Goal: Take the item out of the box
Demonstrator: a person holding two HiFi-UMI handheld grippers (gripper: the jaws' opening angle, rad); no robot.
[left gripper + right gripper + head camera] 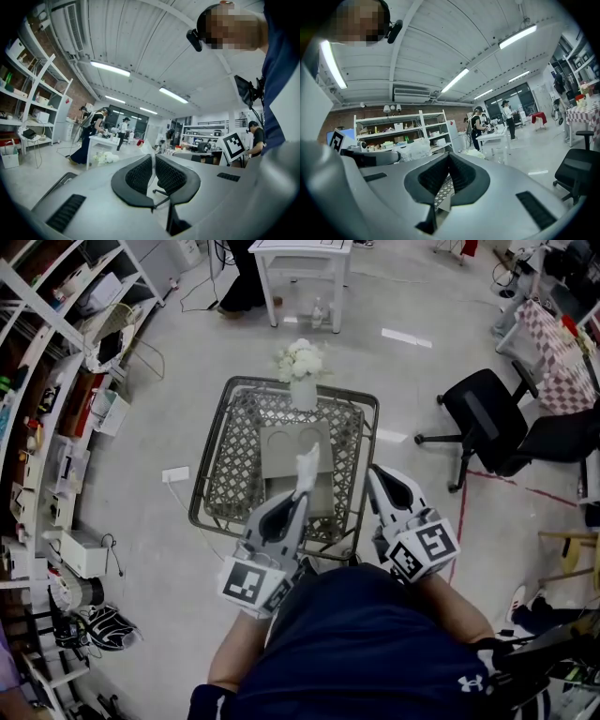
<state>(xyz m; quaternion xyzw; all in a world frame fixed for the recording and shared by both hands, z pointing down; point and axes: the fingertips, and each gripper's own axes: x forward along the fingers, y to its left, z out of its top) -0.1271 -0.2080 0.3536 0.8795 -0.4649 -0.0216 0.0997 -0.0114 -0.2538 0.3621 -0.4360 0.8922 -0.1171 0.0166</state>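
Note:
A flat grey-beige box [281, 451] lies in the middle of a lattice mat on the small metal table [211, 456]. My left gripper [302, 489] hangs over the box's near half, shut on a crumpled white item [307, 463] that sticks up past its tips. In the left gripper view the pads [140, 173] meet at the left gripper's [153, 157] tips, with a thin whitish piece of the item [146, 146] above them. My right gripper [372, 472] hovers at the table's right edge, shut and with nothing in it. Its tips meet in the right gripper view [449, 157].
A white vase of white flowers [302, 367] stands at the table's far edge. A black office chair [487, 418] is to the right, shelving [56, 381] runs along the left, and a white table [300, 263] stands beyond. A power strip [175, 474] lies on the floor.

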